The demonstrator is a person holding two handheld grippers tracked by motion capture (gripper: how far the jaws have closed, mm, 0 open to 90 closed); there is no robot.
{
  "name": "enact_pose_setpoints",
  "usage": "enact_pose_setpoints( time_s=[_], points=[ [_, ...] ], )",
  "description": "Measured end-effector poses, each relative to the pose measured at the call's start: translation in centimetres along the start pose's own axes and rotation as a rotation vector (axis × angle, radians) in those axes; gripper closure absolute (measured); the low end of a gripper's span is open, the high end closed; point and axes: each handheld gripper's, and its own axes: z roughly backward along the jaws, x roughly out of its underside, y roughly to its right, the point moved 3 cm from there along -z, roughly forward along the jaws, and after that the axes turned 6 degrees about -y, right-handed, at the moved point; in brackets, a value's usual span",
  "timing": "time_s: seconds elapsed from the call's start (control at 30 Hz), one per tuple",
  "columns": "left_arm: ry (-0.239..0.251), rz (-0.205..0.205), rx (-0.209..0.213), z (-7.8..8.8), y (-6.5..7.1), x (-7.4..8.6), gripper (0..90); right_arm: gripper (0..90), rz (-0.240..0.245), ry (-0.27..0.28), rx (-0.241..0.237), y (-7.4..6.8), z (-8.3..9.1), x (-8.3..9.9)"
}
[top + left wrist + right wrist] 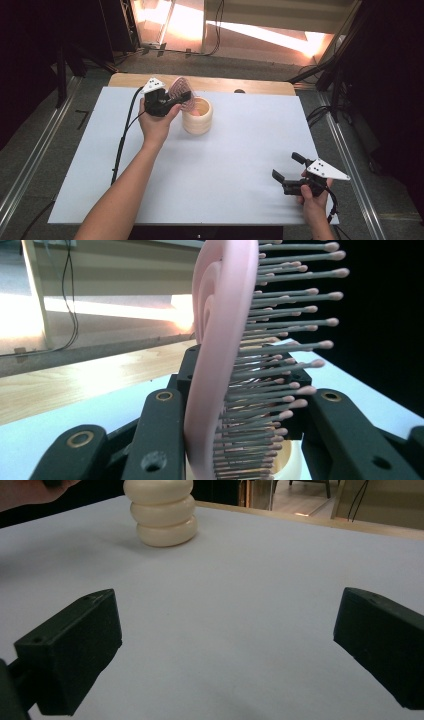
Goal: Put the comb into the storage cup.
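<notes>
The left claw (176, 101) is closed on a pink hairbrush (181, 93), which is clamped across its paddle and bristles, as seen in the left gripper view, where the pink brush back (215, 365) stands nearly upright between the two black jaws and the bristles (280, 355) point to one side. In the high view the brush is held just above and beside the rim of a cream ribbed holder (197, 116), which stands on the far middle part of the white counter (210, 170); whether the brush touches the rim cannot be told. The step in hand is judged to be the lowering of the brush into the holder. For this to be done well, the handle end should be brought over the centre of the opening before any descent, the brush kept upright so that the bristles are not caught on the rim, and the grip released only once the brush is resting inside, lest the light holder be tipped. The right claw (289, 174) is held open and empty, well apart from the holder (160, 512), near the counter's near right corner.
</notes>
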Motion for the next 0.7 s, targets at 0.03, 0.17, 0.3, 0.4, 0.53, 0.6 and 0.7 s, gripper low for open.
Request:
enact_pose_setpoints(
  time_s=[0.03, 0.17, 0.3, 0.4, 0.53, 0.6, 0.7],
  points=[
    [-0.005, 0.0, 0.0, -0.1, 0.0, 0.1, 65.6, 0.0, 0.001, -0.001, 0.0, 0.0, 0.0, 0.0],
    [0.002, 0.013, 0.01, -0.3, -0.2, 0.1, 65.5, 0.0, 0.002, 0.002, 0.0, 0.0, 0.0, 0.0],
    [0.005, 0.03, 0.025, -0.4, -0.6, 0.2, 65.3, 0.0, 0.002, 0.001, -0.001, 0.1, 0.0, 0.0],
    [0.004, 0.051, 0.033, -0.4, -1.1, 0.3, 65.0, 0.0, 0.001, 0.002, 0.0, 0.1, 0.0, 0.0],
    [-0.017, 0.063, 0.023, -0.4, -1.6, 0.5, 62.2, 0.0, 0.0, 0.003, -0.001, 0.1, 0.0, 0.0],
    [-0.035, 0.055, 0.017, -0.4, -1.6, 0.6, 58.8, 0.0, 0.0, 0.003, -0.001, 0.1, 0.0, 0.0],
    [-0.06, 0.057, 0.01, -0.7, -1.6, 0.8, 47.1, 0.0, -0.002, 0.001, -0.001, 0.1, -0.1, 0.0]
  ],
)
